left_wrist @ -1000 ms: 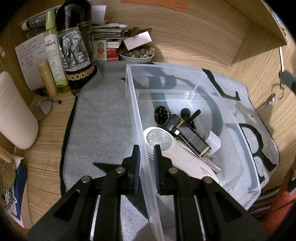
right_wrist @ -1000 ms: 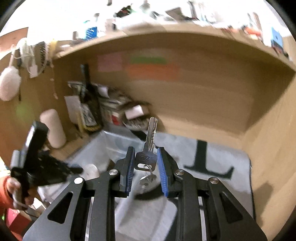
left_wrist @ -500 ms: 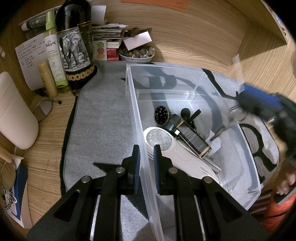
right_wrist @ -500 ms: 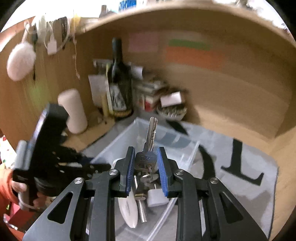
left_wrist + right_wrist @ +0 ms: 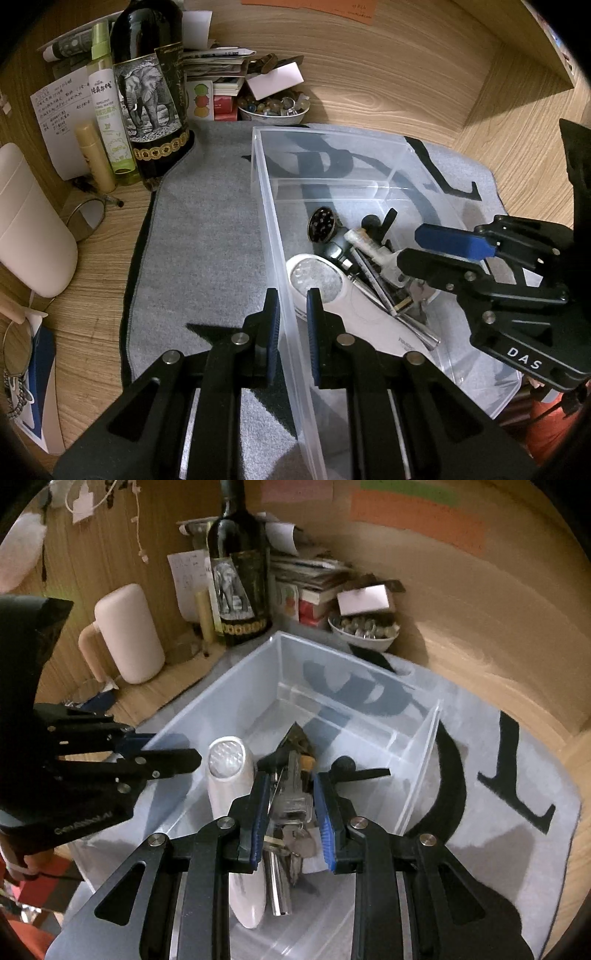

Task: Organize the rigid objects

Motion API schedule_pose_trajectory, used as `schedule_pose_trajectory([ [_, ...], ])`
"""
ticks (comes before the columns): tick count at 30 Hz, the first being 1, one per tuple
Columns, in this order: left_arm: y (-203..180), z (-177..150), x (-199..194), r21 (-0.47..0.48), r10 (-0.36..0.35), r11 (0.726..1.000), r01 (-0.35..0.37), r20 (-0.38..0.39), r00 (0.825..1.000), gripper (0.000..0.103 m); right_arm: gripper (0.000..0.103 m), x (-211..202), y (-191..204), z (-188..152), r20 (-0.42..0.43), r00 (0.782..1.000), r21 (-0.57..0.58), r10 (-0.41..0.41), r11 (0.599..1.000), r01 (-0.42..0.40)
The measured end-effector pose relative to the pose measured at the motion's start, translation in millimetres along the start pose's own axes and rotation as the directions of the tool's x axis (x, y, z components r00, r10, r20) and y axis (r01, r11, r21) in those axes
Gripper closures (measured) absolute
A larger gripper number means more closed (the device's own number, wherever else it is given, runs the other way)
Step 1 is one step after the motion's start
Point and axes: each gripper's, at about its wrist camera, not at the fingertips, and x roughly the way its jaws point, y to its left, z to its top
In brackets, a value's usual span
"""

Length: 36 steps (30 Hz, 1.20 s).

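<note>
Left gripper [image 5: 289, 308] comes in from 6 o'clock, angled down, its jaws clamped together on the near long wall of the clear plastic storage bin [image 5: 275, 236], one blue pad [image 5: 272, 315] outside, the other inside. Right gripper [image 5: 291, 805] tilts down over the bin's middle, pinched on a silver key [image 5: 293, 794] with more keys dangling from its ring, low above the pile.

In the bin: a white oval handheld device [image 5: 325, 284] beside the left pad, a round black perforated disc [image 5: 322, 223] towards 12, and a silver-and-black jumble I can't sort out.

Bin's far end at 12 o'clock is bare. It sits on a grey felt mat with black letters [image 5: 207, 236], open at 9 o'clock. A dark wine bottle with an elephant label [image 5: 151, 99] stands at 11 and a white bowl of small stones [image 5: 273, 109] at 12, both apart from the bin.
</note>
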Motion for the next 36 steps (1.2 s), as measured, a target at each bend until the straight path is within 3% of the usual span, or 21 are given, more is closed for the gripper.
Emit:
schedule_pose_trajectory([
  [4,2,-1,-1,-0.001,-0.003,1.0,0.003,-0.003,1.0,0.091,0.074,0,-2,-1,-0.01,1.0,0.01,0.006,1.0,-0.006],
  [13,6,-1,-10,0.006,0.002,1.0,-0.002,0.011,1.0,0.091,0.046,-26,1,-3,0.086,0.996,0.01,-0.034,0.999,0.034],
  [15,8,-2,-16,0.006,0.007,1.0,-0.007,0.024,1.0,0.084,0.038,-37,3,-5,0.123,0.991,0.009,-0.05,0.999,0.049],
  [17,10,-2,-23,0.002,0.013,1.0,-0.013,0.043,0.999,0.066,0.033,-46,5,-7,0.155,0.986,0.009,-0.061,0.998,0.061],
  [21,6,-4,-43,0.018,0.022,1.0,-0.024,0.101,0.995,0.06,0.024,-66,11,-14,0.222,0.97,0.015,-0.1,0.995,0.1],
  [23,1,-6,-54,0.036,0.027,0.999,-0.032,0.14,0.99,0.05,0.023,-77,13,-18,0.255,0.959,0.026,-0.12,0.993,0.118],
  [29,-19,-19,-94,0.079,0.006,0.996,-0.03,0.282,0.96,0.038,0.015,-111,17,-35,0.346,0.92,0.088,-0.186,0.982,0.165],
  [32,-32,-29,-110,0.101,-0.002,0.994,-0.036,0.354,0.935,0.025,0.006,-127,20,-46,0.39,0.891,0.123,-0.231,0.973,0.198],
  [36,-49,-43,-131,0.124,-0.018,0.991,-0.041,0.441,0.897,0.02,0.0,-146,23,-62,0.438,0.849,0.164,-0.295,0.955,0.246],
])
